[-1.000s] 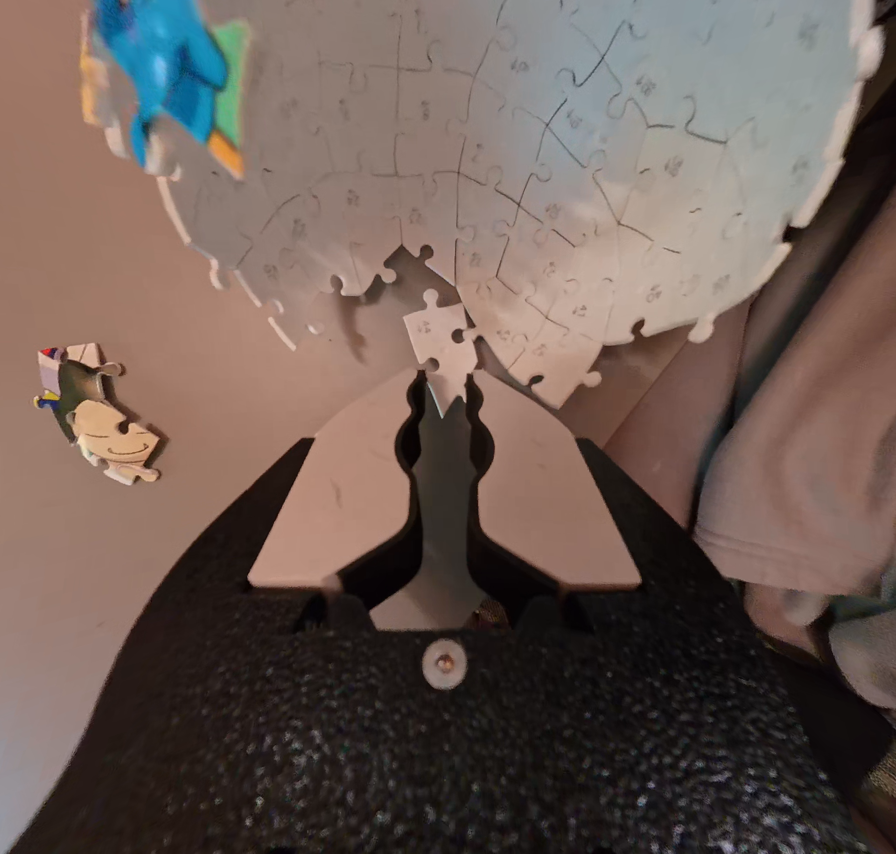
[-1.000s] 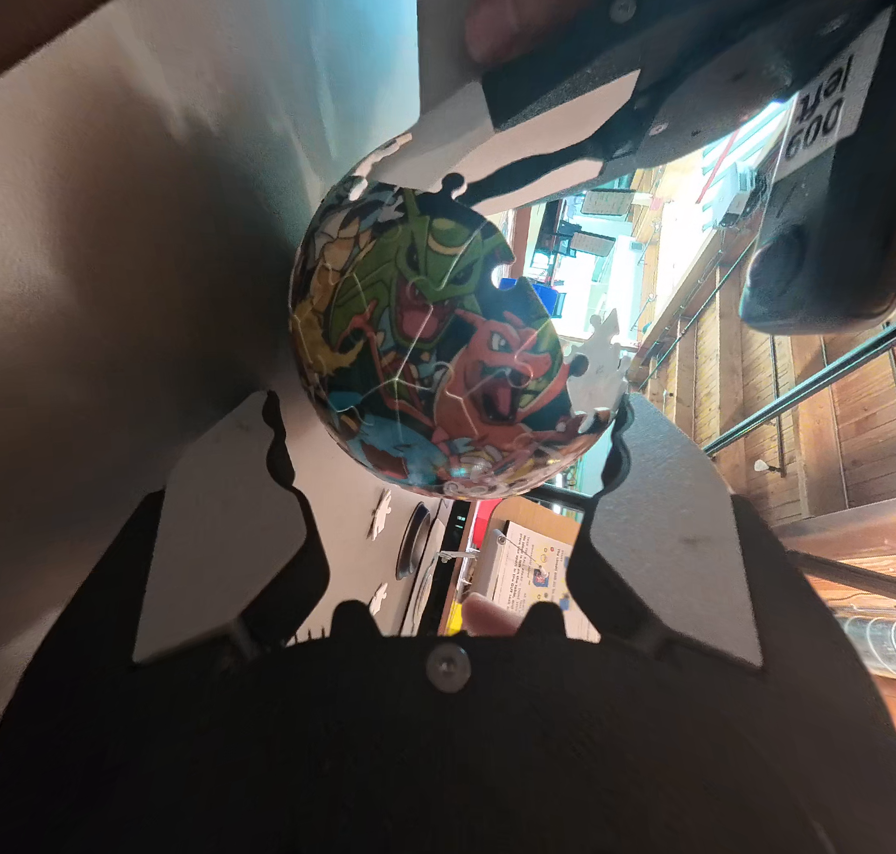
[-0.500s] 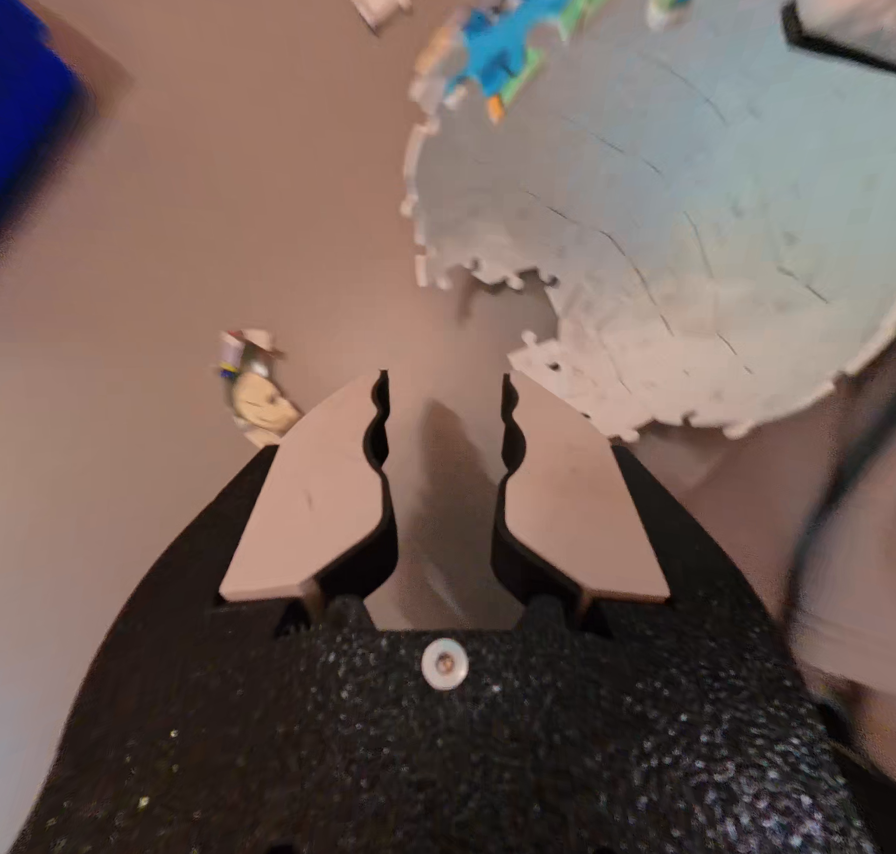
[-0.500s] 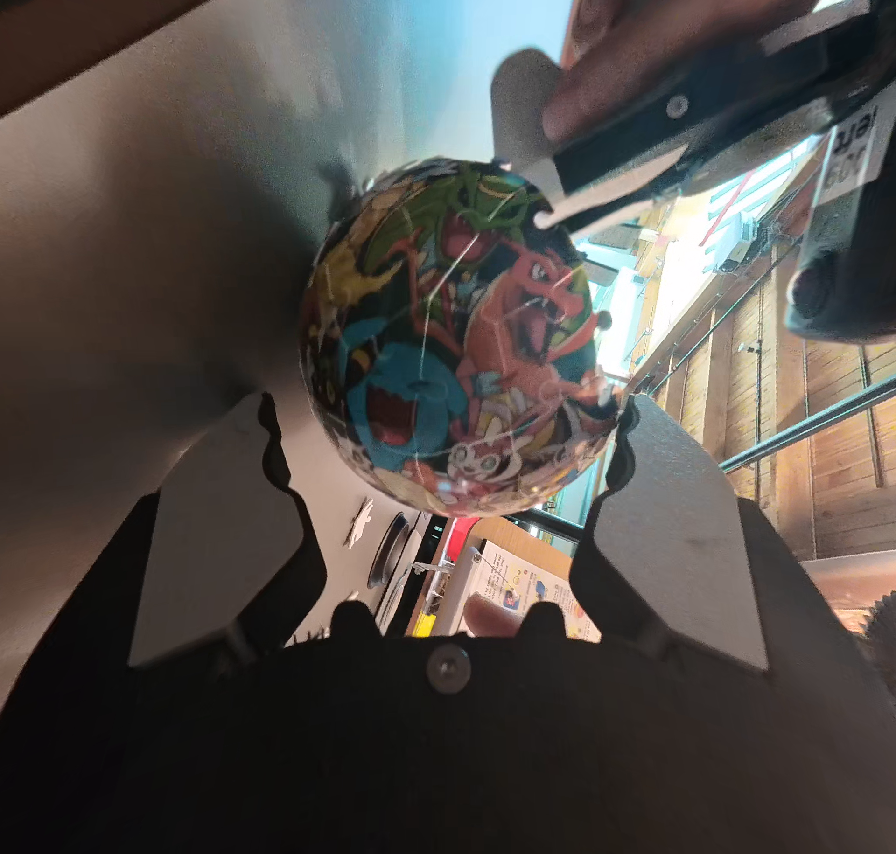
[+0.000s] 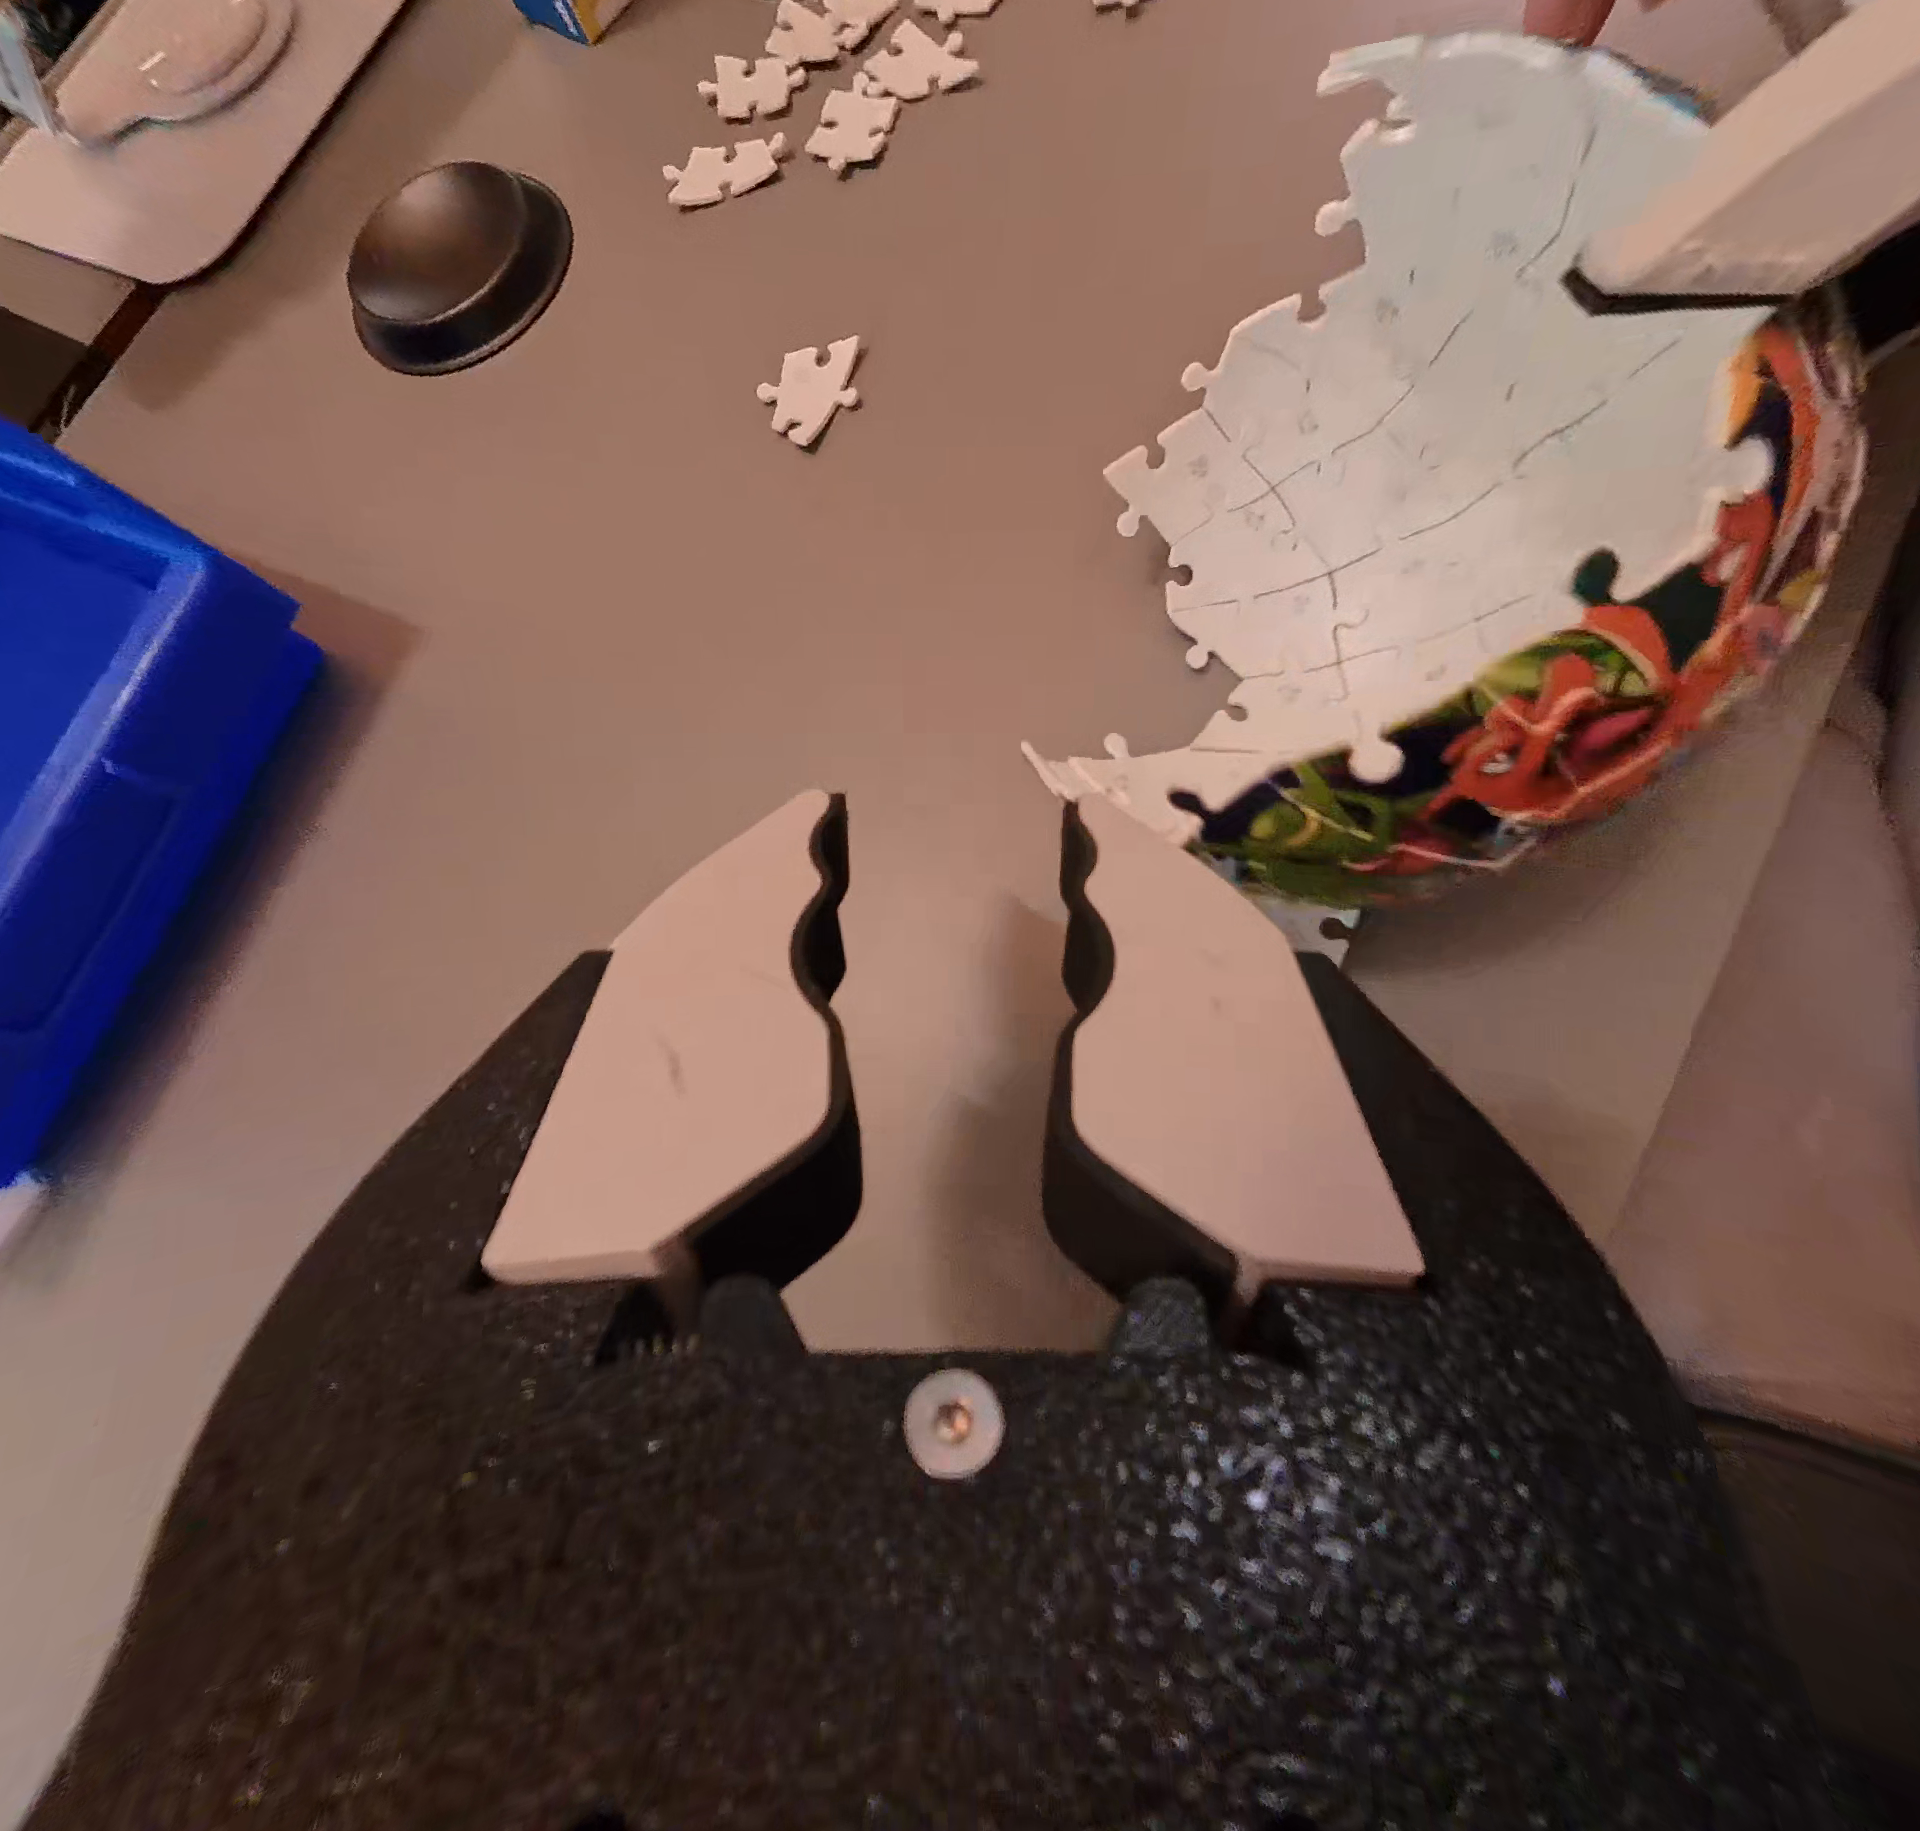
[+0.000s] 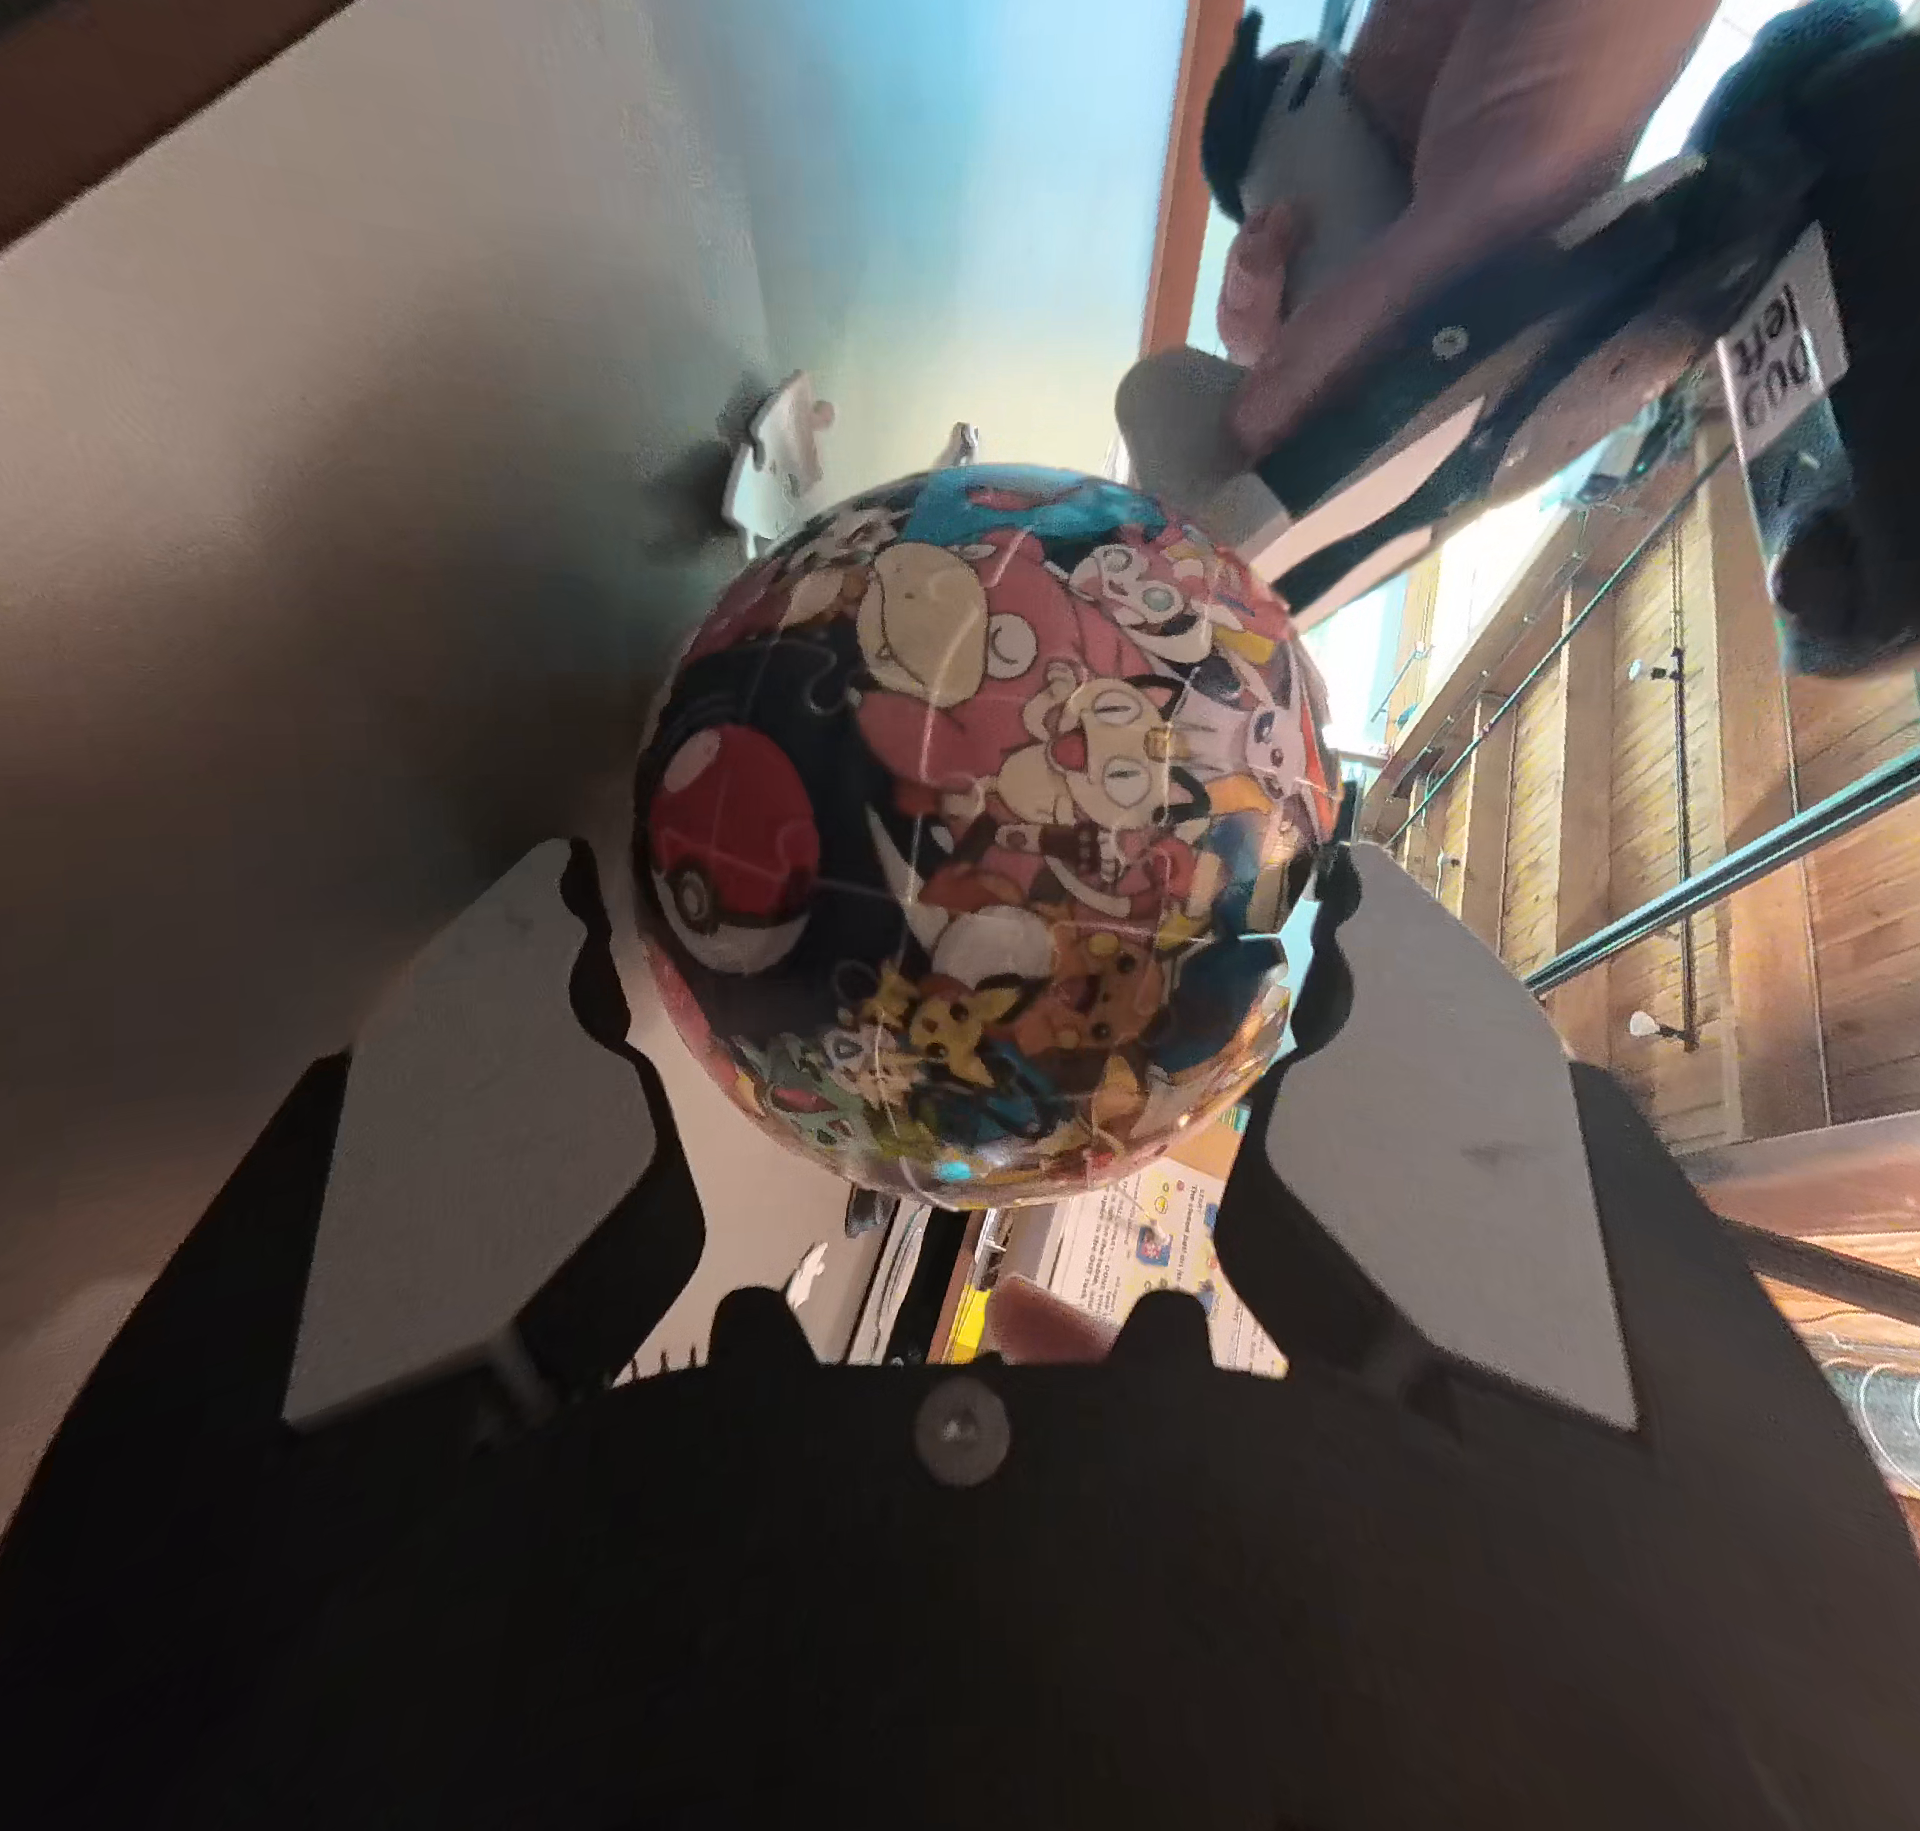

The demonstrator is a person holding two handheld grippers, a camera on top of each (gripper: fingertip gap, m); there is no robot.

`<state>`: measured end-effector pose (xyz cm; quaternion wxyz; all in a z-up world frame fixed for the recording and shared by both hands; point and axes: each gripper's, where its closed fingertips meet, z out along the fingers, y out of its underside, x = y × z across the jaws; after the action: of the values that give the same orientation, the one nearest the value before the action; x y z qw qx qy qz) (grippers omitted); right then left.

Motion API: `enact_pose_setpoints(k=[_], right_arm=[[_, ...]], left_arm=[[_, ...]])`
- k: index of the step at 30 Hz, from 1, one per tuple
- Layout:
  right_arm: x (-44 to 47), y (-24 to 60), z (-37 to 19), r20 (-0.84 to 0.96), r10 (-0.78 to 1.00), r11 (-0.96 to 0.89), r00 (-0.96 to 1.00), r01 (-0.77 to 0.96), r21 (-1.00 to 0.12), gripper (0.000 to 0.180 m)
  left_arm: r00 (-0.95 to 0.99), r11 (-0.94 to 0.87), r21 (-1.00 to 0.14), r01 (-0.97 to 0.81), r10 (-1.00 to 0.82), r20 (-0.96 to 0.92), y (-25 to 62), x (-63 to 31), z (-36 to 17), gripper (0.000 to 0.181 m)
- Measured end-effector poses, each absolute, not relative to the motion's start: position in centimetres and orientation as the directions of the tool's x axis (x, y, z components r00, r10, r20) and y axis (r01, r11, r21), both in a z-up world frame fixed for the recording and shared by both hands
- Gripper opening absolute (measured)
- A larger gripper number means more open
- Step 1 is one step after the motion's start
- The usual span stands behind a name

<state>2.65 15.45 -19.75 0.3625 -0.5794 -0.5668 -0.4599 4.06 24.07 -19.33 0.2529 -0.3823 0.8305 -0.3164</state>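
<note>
Blue bin point(image 5: 114, 805) at table point(image 5: 644, 638) left edge, contents hidden. Left gripper point(image 5: 951, 815) narrowly parted, empty; right gripper point(image 6: 961, 867) wide, cradling puzzle ball point(image 6: 982, 836) near right edge.

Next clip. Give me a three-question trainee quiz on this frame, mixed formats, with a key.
1. True or false: the left gripper is shut on a puzzle piece.
2. Multiple choice: the right gripper has its fingers on either side of A) a blue bin, B) the puzzle ball, C) a black dome.
3. Fill in: the single loose puzzle piece lies white side up on the ___ table.

Key: 1 false, it is open and empty; 2 B; 3 brown.
</note>
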Motion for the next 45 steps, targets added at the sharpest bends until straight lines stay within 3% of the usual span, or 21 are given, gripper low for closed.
enact_pose_setpoints(k=[1, 10, 17, 22, 29, 39, 45], right_arm=[[2.5, 15.4, -19.8, 0.945, 0.320, -0.091, -0.066, 0.991, 0.100, 0.126], [2.5, 14.8, -19.8, 0.956, 0.291, -0.091, -0.030, 0.994, 0.059, 0.122], [1.9, 14.2, -19.8, 0.948, 0.291, -0.070, 0.126, 0.991, -0.110, 0.120], [1.3, 14.1, -19.6, 0.928, 0.284, -0.059, 0.242, 0.970, -0.235, 0.117], [0.8, 13.9, -19.9, 0.929, 0.281, -0.055, 0.240, 0.971, -0.234, 0.118], [0.0, 13.2, -21.0, 0.914, 0.334, -0.037, 0.231, 0.972, -0.232, 0.095], [-0.5, 13.3, -20.5, 0.905, 0.343, -0.018, 0.251, 0.965, -0.261, 0.097]], left_arm=[[-0.563, 0.491, -0.727, -0.481, -0.808, -0.173, 24.2, 3.8, -19.4, 0.039], [-0.444, 0.373, -0.683, -0.628, -0.892, -0.079, 23.9, -0.2, -22.3, 0.042], [-0.388, 0.314, -0.557, -0.769, -0.922, 0.017, 20.5, -2.5, -24.5, 0.043], [-0.306, 0.239, -0.544, -0.804, -0.951, 0.035, 18.4, -2.4, -25.2, 0.043], [-0.243, 0.214, -0.544, -0.811, -0.970, -0.018, 19.2, -1.9, -25.9, 0.036], [-0.276, 0.259, -0.540, -0.801, -0.960, -0.050, 21.9, -2.4, -25.9, 0.033], [-0.290, 0.275, -0.543, -0.794, -0.955, -0.061, 23.4, -2.1, -25.9, 0.032]])
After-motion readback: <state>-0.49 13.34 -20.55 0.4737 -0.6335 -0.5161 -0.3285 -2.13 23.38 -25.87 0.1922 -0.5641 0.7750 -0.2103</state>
